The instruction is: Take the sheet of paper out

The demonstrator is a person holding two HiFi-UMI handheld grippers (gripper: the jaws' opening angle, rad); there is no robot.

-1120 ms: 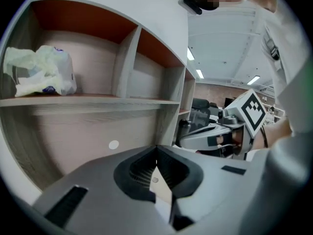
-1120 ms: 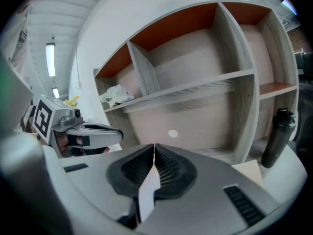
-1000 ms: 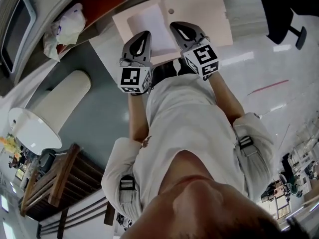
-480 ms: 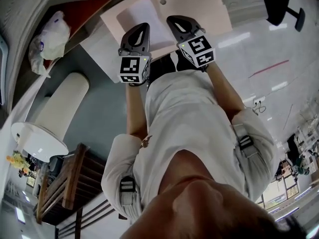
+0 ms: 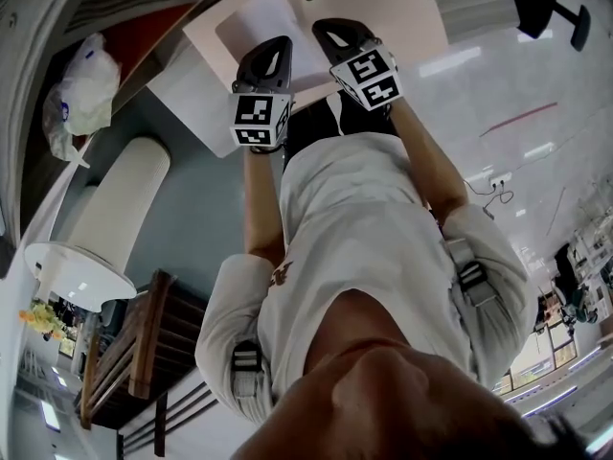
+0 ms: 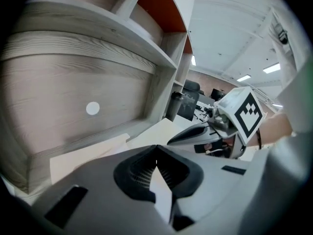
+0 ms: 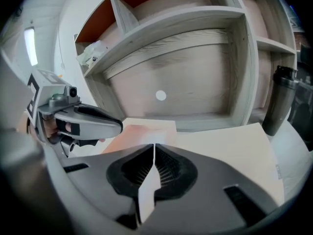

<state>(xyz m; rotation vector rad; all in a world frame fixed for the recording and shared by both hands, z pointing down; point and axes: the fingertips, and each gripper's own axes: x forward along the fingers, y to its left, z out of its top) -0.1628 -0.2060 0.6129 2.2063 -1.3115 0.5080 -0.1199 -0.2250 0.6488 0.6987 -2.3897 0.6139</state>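
A white sheet of paper (image 5: 257,22) lies on a beige folder (image 5: 383,3) on the desk under the shelf. My left gripper (image 5: 276,42) hangs over the sheet's near edge, and my right gripper (image 5: 324,27) is beside it over the line where sheet and folder meet. In the left gripper view its jaws (image 6: 156,148) meet at the tips with nothing clearly held, and the right gripper (image 6: 195,133) shows ahead on the right. The right gripper (image 7: 154,146) is shut too, above the pale folder (image 7: 234,141), with the left gripper (image 7: 93,124) on its left.
A wooden shelf unit with a round cable hole (image 7: 161,96) backs the desk. A dark bottle (image 7: 279,99) stands at the right. A plastic bag (image 5: 77,94) sits on a shelf at the left. A white cylinder (image 5: 105,209) and a wooden chair (image 5: 134,353) stand nearby.
Both grippers have sunk toward the papers on the desk and shifted up in the head view. Their jaws have stayed closed.
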